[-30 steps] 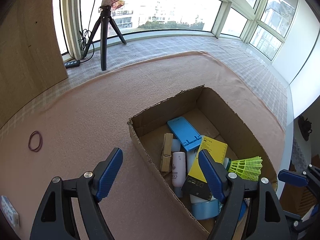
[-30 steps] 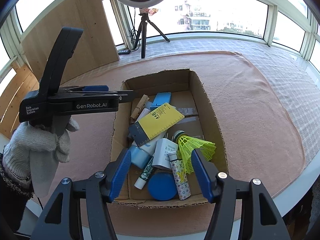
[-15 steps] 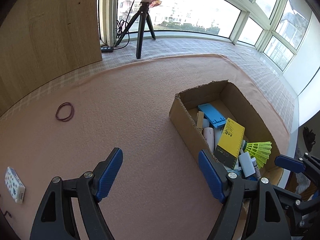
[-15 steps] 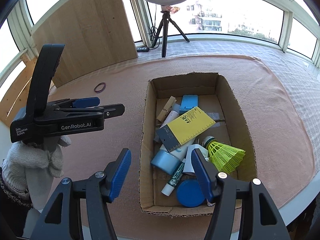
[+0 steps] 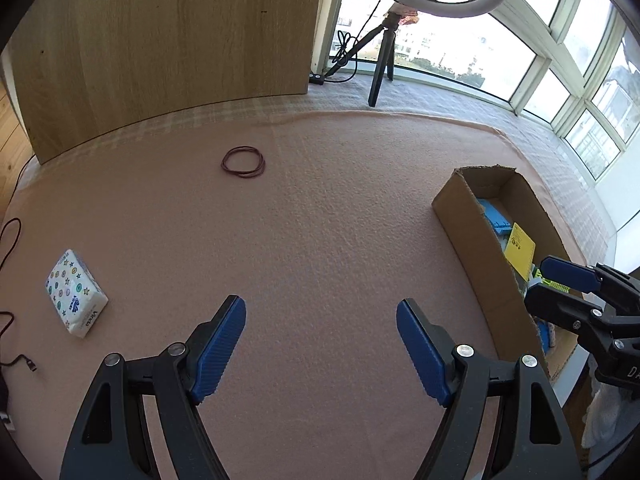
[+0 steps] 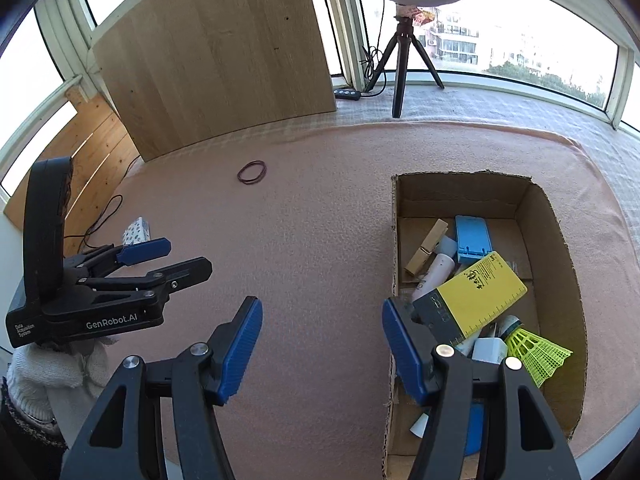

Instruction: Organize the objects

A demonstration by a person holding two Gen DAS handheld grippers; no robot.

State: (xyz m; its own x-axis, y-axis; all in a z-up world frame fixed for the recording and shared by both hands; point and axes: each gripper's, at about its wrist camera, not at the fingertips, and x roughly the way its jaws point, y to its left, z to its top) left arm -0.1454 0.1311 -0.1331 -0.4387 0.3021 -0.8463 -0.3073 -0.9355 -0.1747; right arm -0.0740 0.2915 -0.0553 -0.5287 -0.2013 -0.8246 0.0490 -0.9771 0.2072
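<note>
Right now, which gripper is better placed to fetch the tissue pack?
Left. The left gripper is open and empty over the mat near the tissue pack; the right gripper sits beside the box.

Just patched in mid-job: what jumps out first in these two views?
The cardboard box at the right, crammed with items, with a yellow card and a neon shuttlecock on top. Out on the pink cloth lie a rubber band near the wooden board and a tissue pack at the far left. Both the left gripper and right gripper are open and empty.
</note>
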